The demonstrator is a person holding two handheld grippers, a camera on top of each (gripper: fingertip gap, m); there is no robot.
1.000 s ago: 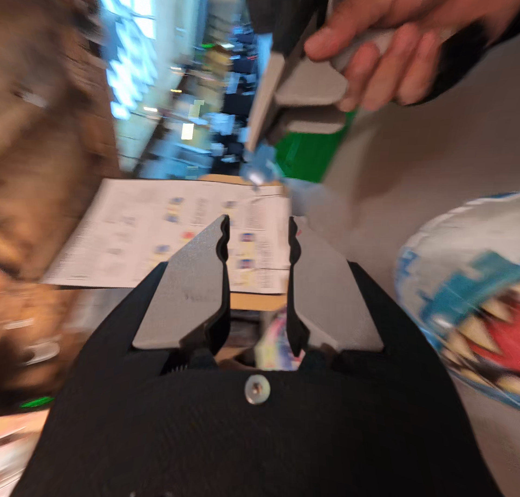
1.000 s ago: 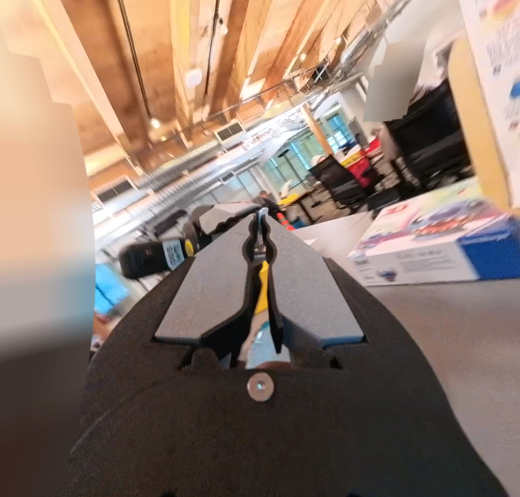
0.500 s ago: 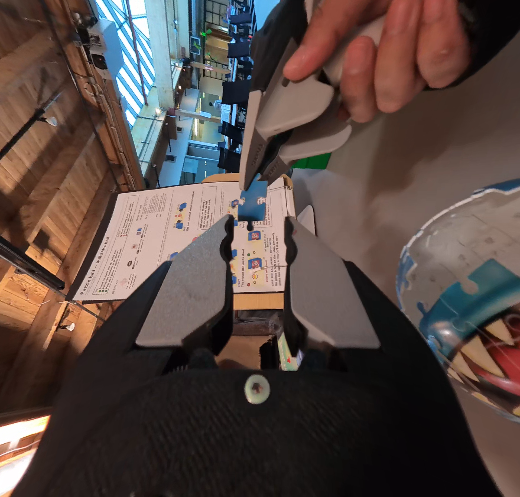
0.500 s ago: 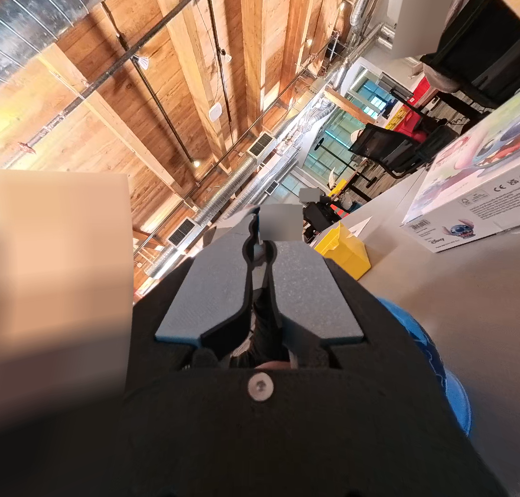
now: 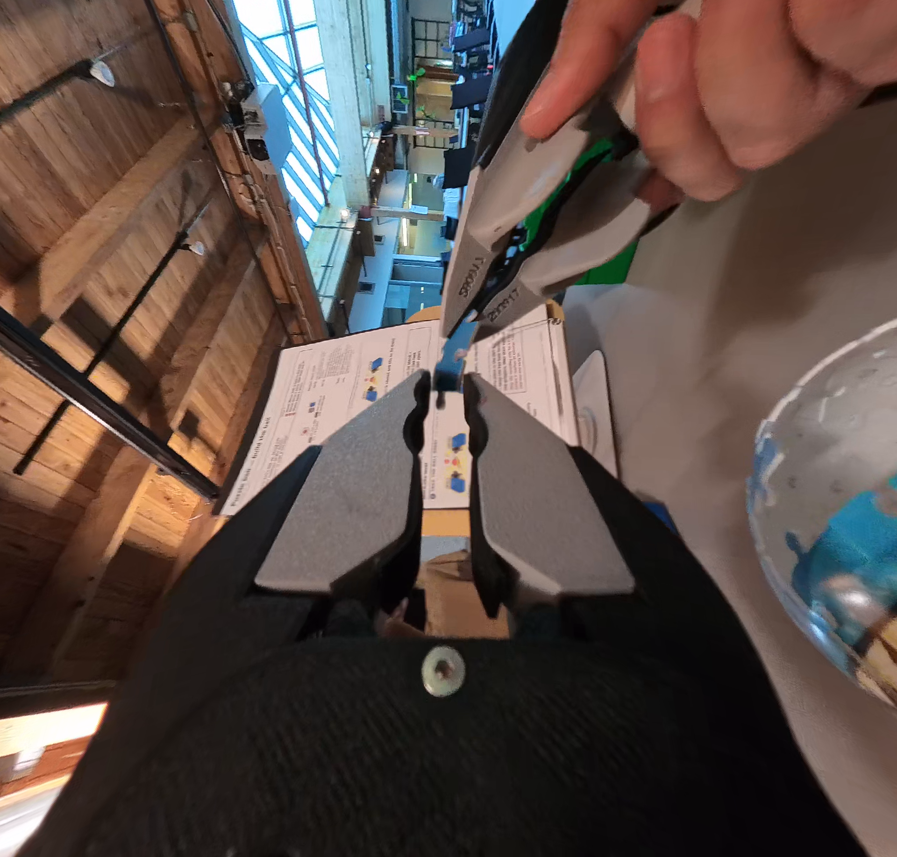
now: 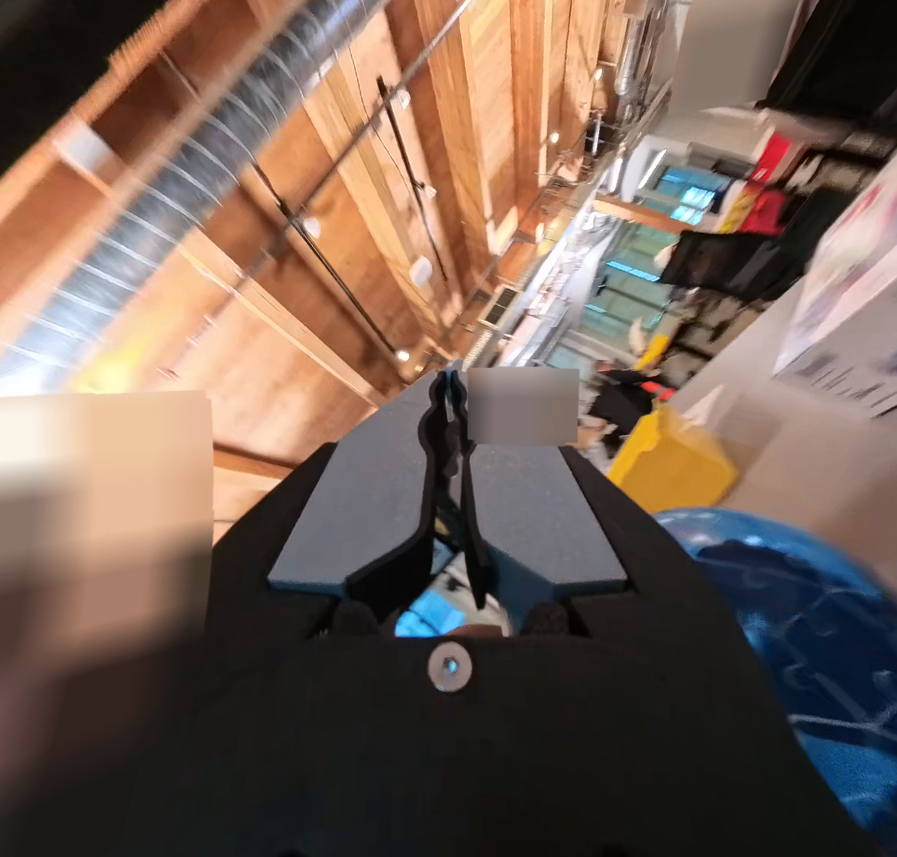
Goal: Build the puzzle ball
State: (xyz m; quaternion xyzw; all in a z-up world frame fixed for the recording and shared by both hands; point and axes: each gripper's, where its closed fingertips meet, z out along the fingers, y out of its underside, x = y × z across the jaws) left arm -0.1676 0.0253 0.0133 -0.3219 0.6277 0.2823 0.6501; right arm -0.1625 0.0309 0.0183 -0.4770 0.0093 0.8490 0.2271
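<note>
Two grippers met over the grey worktop [image 5: 728, 300]: the right gripper [image 5: 461, 322] stayed clamped on a blue puzzle piece [image 5: 454, 360], whose lower end sat between the parted fingers of the left gripper [image 5: 446, 382]. Beside them, near the worktop's right edge, lay the half-built puzzle ball [image 5: 825, 518].

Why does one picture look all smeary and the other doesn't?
Right wrist view: the ceiling, yellow bin and blue puzzle ball are smeared, probably by motion. Left wrist view: much sharper, the blue puzzle piece is clear; only the ball at the edge is soft.
</note>
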